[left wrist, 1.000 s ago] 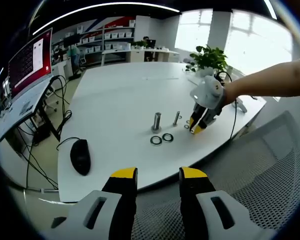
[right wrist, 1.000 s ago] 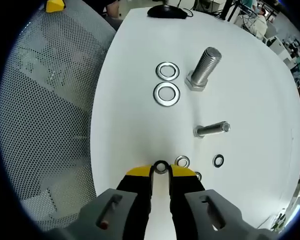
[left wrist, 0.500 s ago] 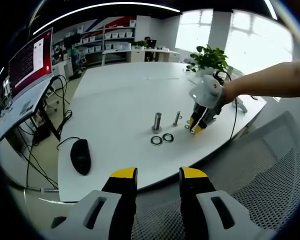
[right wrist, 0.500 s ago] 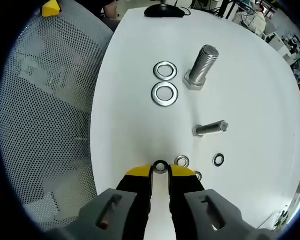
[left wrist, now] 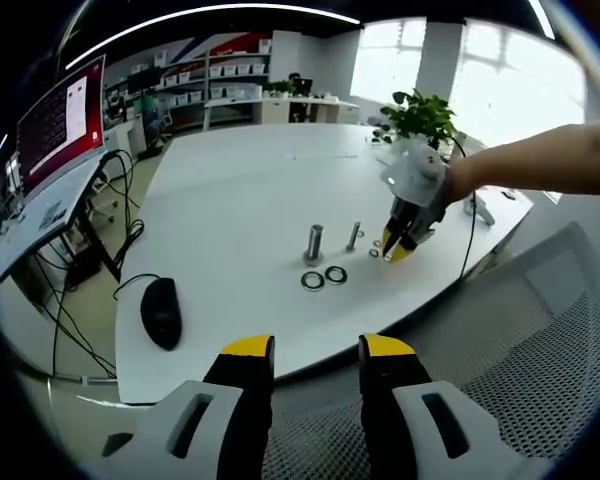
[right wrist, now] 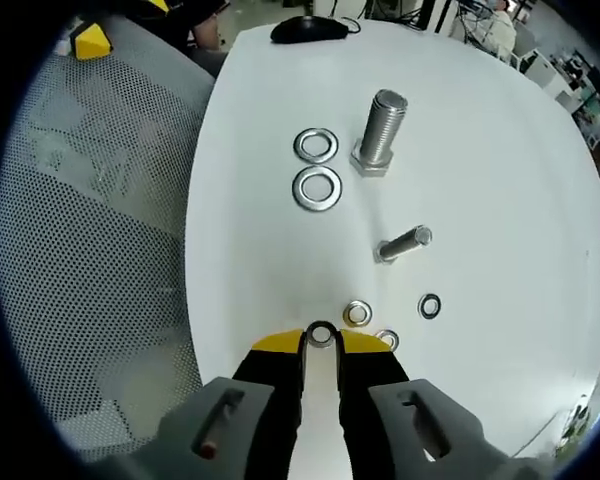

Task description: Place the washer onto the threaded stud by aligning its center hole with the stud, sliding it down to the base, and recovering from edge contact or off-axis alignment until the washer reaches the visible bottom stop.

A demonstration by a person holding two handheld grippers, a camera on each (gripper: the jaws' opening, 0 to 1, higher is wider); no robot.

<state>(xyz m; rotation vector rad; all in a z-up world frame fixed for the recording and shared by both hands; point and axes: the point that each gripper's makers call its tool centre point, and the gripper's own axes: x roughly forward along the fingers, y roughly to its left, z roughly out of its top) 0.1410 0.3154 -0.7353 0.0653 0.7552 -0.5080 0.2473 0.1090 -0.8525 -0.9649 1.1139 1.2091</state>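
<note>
The small washer sits pinched between my right fingers, closed on its edges, held over the white worktop near its edge. Just beyond it lie three loose small washers. Farther out the slim threaded stud stands, and past it the thick bolt with two large washers beside it. My left fingers are parted with nothing between them, well back over a mesh chair. The held washer looks clear of the surface, though I can't be sure.
</note>
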